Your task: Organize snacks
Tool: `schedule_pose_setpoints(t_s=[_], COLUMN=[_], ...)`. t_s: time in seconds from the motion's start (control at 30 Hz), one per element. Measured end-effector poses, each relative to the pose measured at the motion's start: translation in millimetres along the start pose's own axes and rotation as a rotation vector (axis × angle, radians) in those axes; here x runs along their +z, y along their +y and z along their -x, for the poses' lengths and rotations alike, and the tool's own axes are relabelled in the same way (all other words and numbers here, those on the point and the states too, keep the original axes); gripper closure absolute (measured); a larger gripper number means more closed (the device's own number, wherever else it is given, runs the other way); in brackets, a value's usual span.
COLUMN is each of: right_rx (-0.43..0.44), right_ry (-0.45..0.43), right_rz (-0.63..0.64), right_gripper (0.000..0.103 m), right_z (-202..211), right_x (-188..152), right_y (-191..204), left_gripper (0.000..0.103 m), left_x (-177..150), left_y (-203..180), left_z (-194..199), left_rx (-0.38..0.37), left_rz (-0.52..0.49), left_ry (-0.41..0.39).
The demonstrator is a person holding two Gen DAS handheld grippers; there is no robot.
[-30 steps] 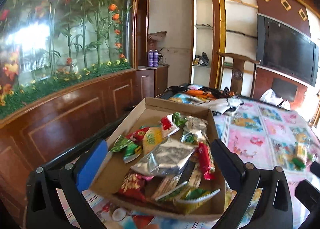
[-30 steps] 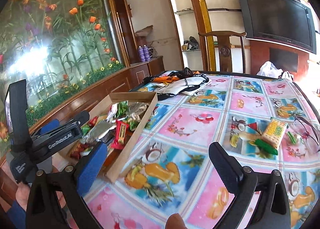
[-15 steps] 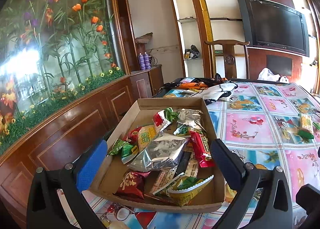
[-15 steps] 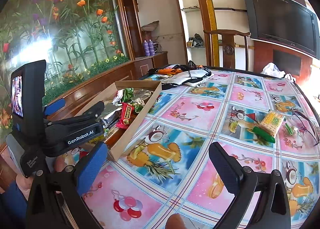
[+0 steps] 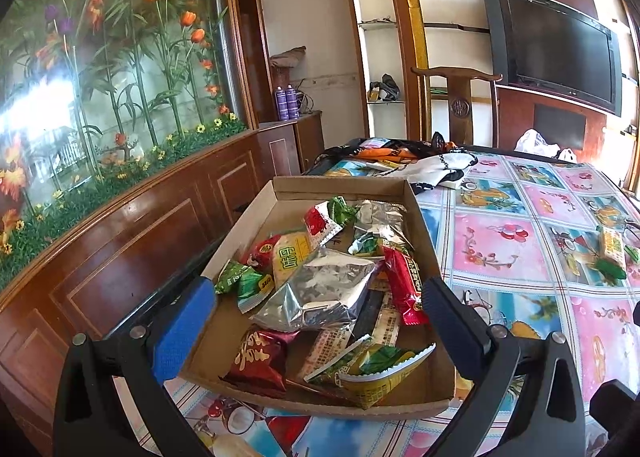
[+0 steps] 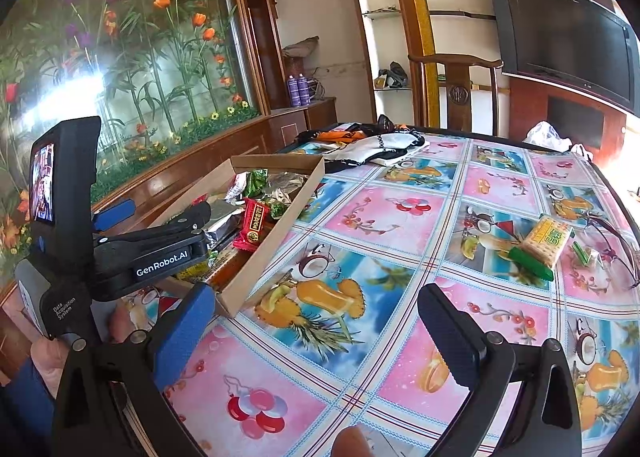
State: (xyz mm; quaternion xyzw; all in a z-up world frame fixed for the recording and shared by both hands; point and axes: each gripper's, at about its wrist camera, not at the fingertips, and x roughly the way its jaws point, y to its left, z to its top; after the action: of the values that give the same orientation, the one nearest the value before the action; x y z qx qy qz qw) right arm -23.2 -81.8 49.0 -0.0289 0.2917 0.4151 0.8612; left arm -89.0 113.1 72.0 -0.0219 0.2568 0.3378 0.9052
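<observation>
Both wrist views are bright with daylight and strongly barrel-distorted: the wooden door frame (image 5: pixel 404 37) and shelves bow, and black vignette fills the corners. Far left of the jaws, a white glare patch washes out the floral glass panel (image 5: pixel 36 117); the same hotspot bleaches it in the right wrist view (image 6: pixel 72 97). Far right of the jaws, the edge of the tablecloth (image 6: pixel 624 129) blows out in sunlight. The foil snack packet (image 5: pixel 320 293) between the left jaws throws specular glints. The centre is sharp; the rims smear slightly. Shadows under the jaws are soft.
</observation>
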Motion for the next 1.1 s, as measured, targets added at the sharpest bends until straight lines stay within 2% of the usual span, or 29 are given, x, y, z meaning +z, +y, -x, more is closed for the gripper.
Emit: schedule_pose_setpoints(t_s=[1.1], right_rx=[-0.018], right_ry=[0.017], right_rz=[0.007], right_gripper=[0.001], right_z=[-5.3], right_x=[-1.5], right_y=[-0.1], left_gripper=[0.0], left_x=[-3.2], left_y=[4.7], left_z=[-7.8], left_rx=[-0.043], left_rz=[0.016], left_ry=[0.048])
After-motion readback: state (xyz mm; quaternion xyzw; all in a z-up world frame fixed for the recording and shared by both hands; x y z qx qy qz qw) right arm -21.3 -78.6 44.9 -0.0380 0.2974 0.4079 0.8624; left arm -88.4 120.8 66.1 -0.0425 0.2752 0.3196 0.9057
